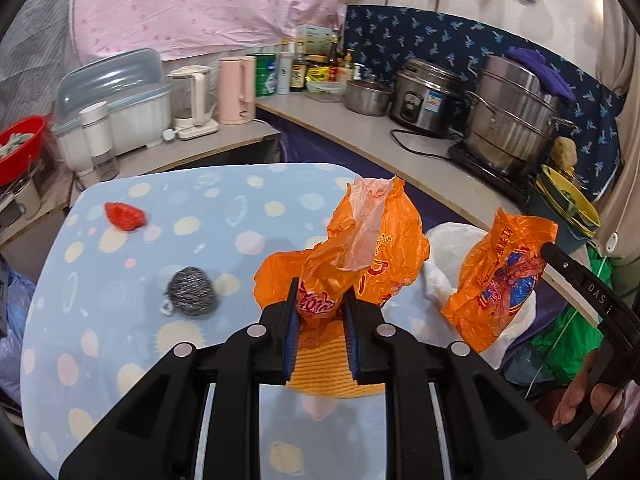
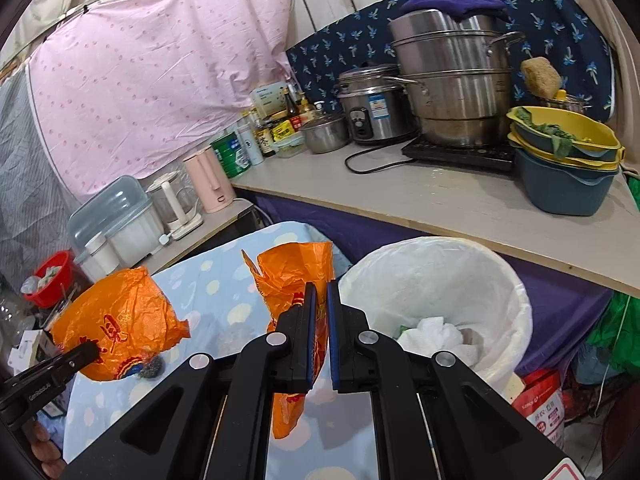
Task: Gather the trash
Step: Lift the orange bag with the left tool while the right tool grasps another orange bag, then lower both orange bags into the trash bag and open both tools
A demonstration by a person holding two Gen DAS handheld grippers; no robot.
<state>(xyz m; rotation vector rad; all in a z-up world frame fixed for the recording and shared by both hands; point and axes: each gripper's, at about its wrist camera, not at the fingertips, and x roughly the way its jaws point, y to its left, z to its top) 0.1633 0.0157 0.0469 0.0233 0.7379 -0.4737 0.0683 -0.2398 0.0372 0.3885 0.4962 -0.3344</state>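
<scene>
Cluttered kitchen corner, with a blue dotted cloth on the low surface (image 1: 120,280). Two crumpled orange plastic bags hang above it: the left hand-held gripper (image 1: 320,312) pinches one orange bag (image 1: 360,248), and the right hand-held gripper (image 2: 320,320) is pressed together on the other orange bag (image 2: 292,280), just beside the white-lined trash bin (image 2: 500,280). A round steel wool scrubber (image 1: 192,290) and a small red wrapper (image 1: 124,215) lie on the cloth. Thin plastic may slip out and fall beside the bin.
</scene>
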